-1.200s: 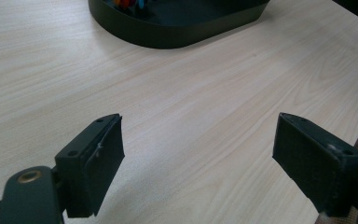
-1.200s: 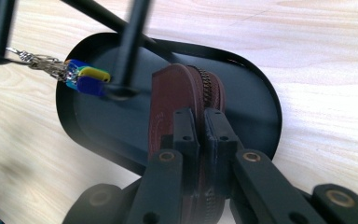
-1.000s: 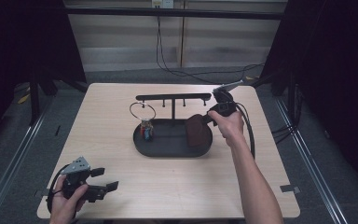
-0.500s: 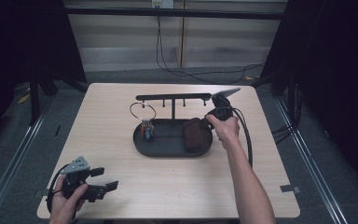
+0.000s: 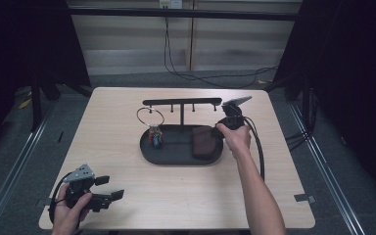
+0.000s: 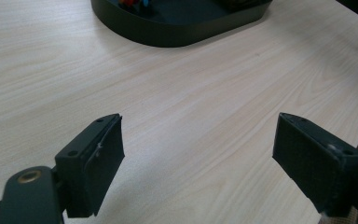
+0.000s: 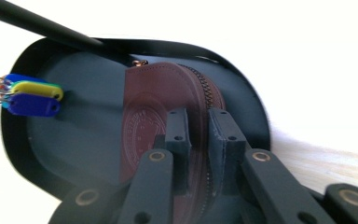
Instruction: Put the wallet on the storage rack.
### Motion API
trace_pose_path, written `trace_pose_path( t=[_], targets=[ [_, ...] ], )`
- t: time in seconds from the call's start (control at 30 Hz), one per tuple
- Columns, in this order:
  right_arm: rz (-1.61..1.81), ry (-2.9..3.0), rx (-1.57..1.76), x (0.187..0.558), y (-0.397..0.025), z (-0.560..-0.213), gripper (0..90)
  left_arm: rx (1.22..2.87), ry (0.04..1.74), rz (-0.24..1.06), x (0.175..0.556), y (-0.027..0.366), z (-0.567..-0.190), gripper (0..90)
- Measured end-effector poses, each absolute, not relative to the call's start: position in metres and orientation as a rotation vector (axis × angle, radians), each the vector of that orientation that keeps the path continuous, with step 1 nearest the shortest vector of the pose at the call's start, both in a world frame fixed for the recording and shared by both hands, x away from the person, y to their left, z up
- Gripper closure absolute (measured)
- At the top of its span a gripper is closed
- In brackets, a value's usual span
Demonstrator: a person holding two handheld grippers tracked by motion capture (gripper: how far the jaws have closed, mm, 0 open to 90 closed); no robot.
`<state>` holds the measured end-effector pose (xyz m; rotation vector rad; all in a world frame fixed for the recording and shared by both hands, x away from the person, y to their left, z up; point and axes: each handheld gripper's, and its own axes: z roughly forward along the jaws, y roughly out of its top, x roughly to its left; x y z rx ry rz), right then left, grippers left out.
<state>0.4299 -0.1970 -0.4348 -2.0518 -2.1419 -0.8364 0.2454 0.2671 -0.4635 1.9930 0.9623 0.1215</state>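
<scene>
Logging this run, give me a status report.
Right gripper shut on brown pouch in black tray. Left gripper open, idle over table. Key tags nearby, clear.

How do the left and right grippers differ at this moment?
The left gripper has its fingers spread wide over bare table, holding nothing; the right gripper has its fingers nearly together at the brown pouch's edge, grip unclear. The left is at the table's near edge, the right at the black tray. Both are hand-held.
</scene>
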Motion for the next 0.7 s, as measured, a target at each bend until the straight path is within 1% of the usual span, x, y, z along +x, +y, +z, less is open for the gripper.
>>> trace_pose_path(
  t=[0.07, 0.13, 0.33, 0.53, 0.6, 0.67, 0.7],
  targets=[
    [-0.836, -2.147, -2.051, 0.429, -0.199, -0.435, 69.8, 1.994, 0.963, 0.119, 0.246, 0.267, -0.464, 16.2],
    [-0.798, -2.187, -2.035, 0.428, -0.198, -0.436, 70.3, 1.994, 0.96, 0.123, 0.245, 0.266, -0.463, 16.2],
    [-0.883, -2.213, -2.031, 0.424, -0.198, -0.427, 66.2, 1.994, 0.956, 0.122, 0.245, 0.266, -0.463, 16.1],
    [-0.944, -2.279, -2.0, 0.413, -0.197, -0.415, 57.0, 1.997, 0.947, 0.125, 0.244, 0.266, -0.462, 16.1],
    [-0.964, -2.304, -1.994, 0.409, -0.197, -0.411, 55.5, 1.997, 0.95, 0.127, 0.244, 0.265, -0.462, 16.1],
    [-0.982, -2.314, -1.983, 0.405, -0.198, -0.407, 51.1, 1.994, 0.949, 0.123, 0.244, 0.265, -0.462, 16.2],
    [-0.993, -2.317, -1.978, 0.403, -0.198, -0.406, 50.7, 1.994, 0.949, 0.123, 0.244, 0.265, -0.462, 16.2]
  ],
)
